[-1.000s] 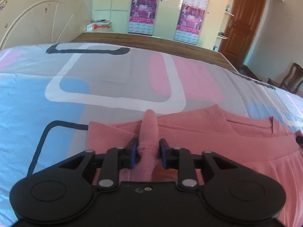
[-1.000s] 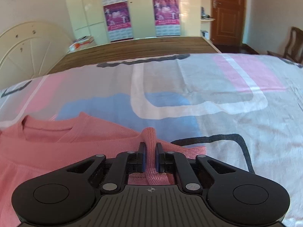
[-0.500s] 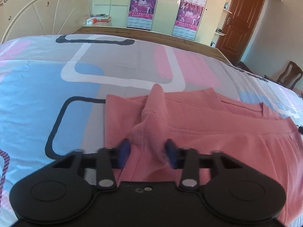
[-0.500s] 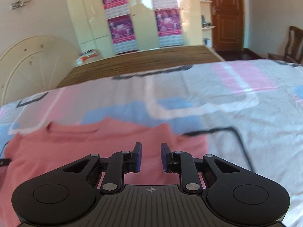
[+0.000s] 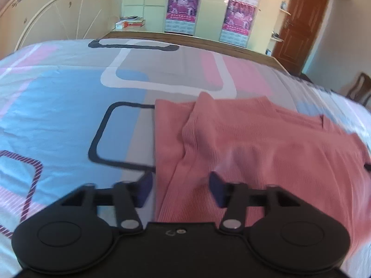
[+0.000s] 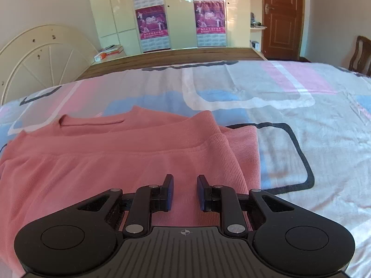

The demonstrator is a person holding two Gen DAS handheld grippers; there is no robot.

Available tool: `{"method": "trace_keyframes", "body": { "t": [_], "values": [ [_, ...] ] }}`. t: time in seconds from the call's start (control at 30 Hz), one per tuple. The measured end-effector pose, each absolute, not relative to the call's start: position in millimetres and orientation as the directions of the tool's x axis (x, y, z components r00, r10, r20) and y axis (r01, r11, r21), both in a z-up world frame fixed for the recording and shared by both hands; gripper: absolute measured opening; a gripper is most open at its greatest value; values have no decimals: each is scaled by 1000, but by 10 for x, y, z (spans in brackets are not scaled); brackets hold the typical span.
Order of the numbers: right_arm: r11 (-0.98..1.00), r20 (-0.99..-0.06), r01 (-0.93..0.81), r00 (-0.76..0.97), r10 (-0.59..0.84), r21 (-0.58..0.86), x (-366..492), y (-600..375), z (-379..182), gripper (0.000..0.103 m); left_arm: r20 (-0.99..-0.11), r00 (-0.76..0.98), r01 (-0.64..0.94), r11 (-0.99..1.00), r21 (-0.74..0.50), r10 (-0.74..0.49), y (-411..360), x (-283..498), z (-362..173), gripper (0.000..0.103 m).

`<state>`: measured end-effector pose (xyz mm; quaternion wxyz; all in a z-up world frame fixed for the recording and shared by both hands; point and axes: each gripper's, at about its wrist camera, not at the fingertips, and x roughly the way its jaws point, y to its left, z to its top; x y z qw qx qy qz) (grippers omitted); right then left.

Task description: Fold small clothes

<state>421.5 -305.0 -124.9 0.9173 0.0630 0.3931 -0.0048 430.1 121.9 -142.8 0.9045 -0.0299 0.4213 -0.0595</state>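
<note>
Pink garment, 1 only, is laid folded on bedsheet, w/ a ribbed hem doubled back over the neckline area. Left tongs are seen opening wide above the garment's left edge; nothing is pinched, cloth lies below the gap, and 1 pad sits over bare sheet. Right tongs are held slightly apart over the garment's right part in the right wrist view, pads clear of cloth, nothing gripped. Two blue pads are counted per tongs. In the bkgd, 2 pairs of purple posters are hung on cupboard doors; 1 brown door, 1 wooden chair and 1 cream headboard are visible.
</note>
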Motion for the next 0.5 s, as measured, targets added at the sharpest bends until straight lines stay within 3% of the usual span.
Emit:
{"method": "trace_keyframes", "body": {
  "t": [0.07, 0.13, 0.2, 0.27, 0.43, 0.5],
  "values": [
    [992, -721, 52, 691, 46, 114, 4155, -3027, -1238, 22, -775, 618, 93, 991, -100, -136, 1219, 4241, -1486, 55],
    [991, -724, 53, 688, 50, 120, 4095, -3006, -1246, 22, -774, 613, 91, 987, -132, -160, 1256, 4193, -1546, 41],
    [992, -728, 53, 684, 47, 115, 4038, -2967, -1265, 22, -762, 631, 75, 989, -130, -148, 1271, 4141, -1542, 19],
    [993, -728, 53, 684, 41, 105, 3974, -2935, -1277, 22, -753, 643, 67, 989, -131, -143, 1271, 4100, -1524, 11],
    [991, -728, 75, 685, 29, 111, 3850, -2921, -1273, 22, -703, 699, 58, 990, -128, -132, 1305, 3884, -1419, 9],
    [991, -732, 87, 681, 19, 106, 3819, -2943, -1308, 22, -742, 659, 16, 988, -151, -124, 1437, 3898, -1572, 8]
  ]
}}
